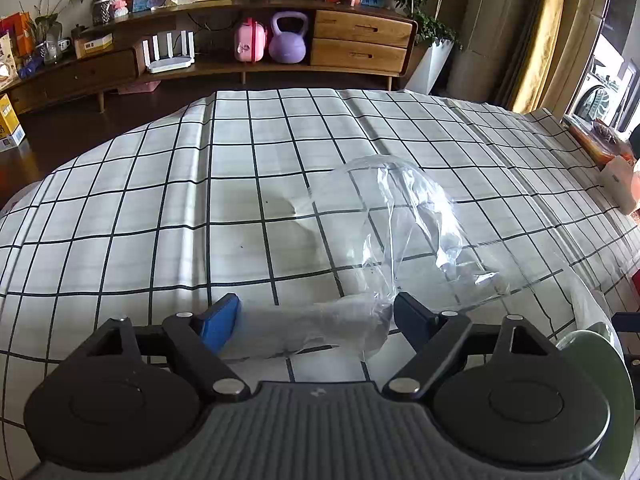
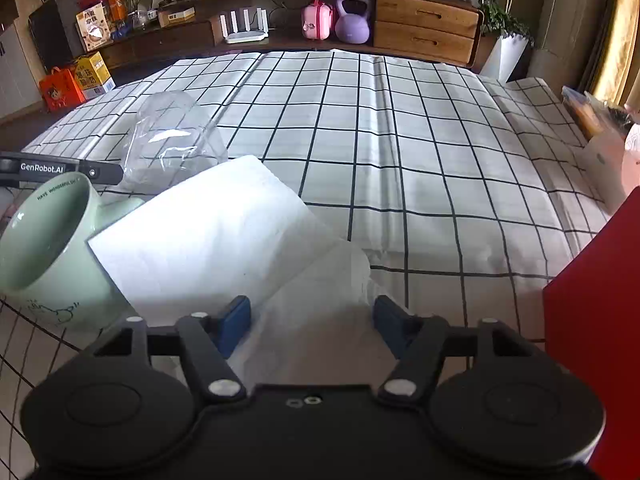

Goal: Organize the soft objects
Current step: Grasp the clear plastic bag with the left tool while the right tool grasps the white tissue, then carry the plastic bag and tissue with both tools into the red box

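Observation:
A clear plastic bag (image 1: pixel 404 216) lies puffed up on the checked tablecloth (image 1: pixel 200 208), its gathered end running between the fingers of my left gripper (image 1: pixel 316 316), which stands open around it. The bag also shows in the right wrist view (image 2: pixel 172 144). My right gripper (image 2: pixel 312 320) is open around a white paper towel roll (image 2: pixel 208 236) with a loose sheet trailing between the fingers. The left gripper's body (image 2: pixel 60 170) shows at the left edge of the right wrist view.
A pale green mug (image 2: pixel 44 248) stands beside the roll, also at the left view's right edge (image 1: pixel 592 356). A red box (image 2: pixel 600 312) is on the right. Boxes and bags (image 1: pixel 616 168) sit at the table's far right edge. A wooden sideboard (image 1: pixel 280 40) stands behind.

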`<state>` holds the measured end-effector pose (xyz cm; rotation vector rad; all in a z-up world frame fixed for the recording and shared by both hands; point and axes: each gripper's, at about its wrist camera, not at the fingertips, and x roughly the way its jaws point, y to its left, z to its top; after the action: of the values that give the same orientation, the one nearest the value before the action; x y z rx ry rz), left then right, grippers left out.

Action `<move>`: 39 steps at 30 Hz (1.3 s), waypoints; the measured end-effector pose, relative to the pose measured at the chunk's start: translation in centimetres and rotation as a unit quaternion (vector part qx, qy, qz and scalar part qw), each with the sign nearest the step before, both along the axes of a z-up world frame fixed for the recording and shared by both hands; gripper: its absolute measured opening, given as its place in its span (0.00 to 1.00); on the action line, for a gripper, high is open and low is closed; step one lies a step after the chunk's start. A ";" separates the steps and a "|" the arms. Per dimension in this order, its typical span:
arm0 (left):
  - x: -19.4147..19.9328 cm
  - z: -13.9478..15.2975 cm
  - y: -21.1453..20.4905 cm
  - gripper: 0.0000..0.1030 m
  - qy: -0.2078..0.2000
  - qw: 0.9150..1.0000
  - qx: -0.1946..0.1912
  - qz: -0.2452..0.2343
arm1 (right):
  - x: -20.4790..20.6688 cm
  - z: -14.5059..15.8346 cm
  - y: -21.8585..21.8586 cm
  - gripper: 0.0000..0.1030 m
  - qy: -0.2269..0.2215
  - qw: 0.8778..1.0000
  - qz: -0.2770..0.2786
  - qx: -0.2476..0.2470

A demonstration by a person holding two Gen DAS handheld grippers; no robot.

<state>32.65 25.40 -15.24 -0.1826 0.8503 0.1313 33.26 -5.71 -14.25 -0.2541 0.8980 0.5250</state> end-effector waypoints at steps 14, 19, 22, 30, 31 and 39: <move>-1.6 1.0 -0.5 0.61 -0.031 0.999 -0.004 0.014 | -1.3 0.7 -0.1 0.00 -0.030 0.999 0.016 -0.002; -2.4 2.1 -0.2 0.55 -0.040 0.999 -0.011 0.025 | -2.1 2.1 -1.2 0.00 -0.040 0.999 0.011 0.009; -2.9 2.8 0.1 0.52 -0.043 0.998 -0.014 0.039 | -2.7 3.2 -2.1 0.00 -0.043 0.999 0.006 0.021; -5.3 5.5 0.7 0.51 -0.062 0.996 -0.025 0.064 | -4.7 6.7 -4.6 0.00 -0.052 0.997 -0.004 0.063; -5.7 6.0 0.8 0.51 -0.064 0.995 -0.027 0.065 | -5.0 7.3 -5.0 0.00 -0.054 0.996 -0.003 0.068; -9.7 9.9 -0.2 0.51 -0.084 0.994 -0.036 0.066 | -8.1 10.8 -7.9 0.00 -0.062 0.992 -0.003 0.106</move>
<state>22.98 25.23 -5.31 -0.3137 0.6747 0.2065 25.16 -13.58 -3.49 -0.0890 0.7161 0.5882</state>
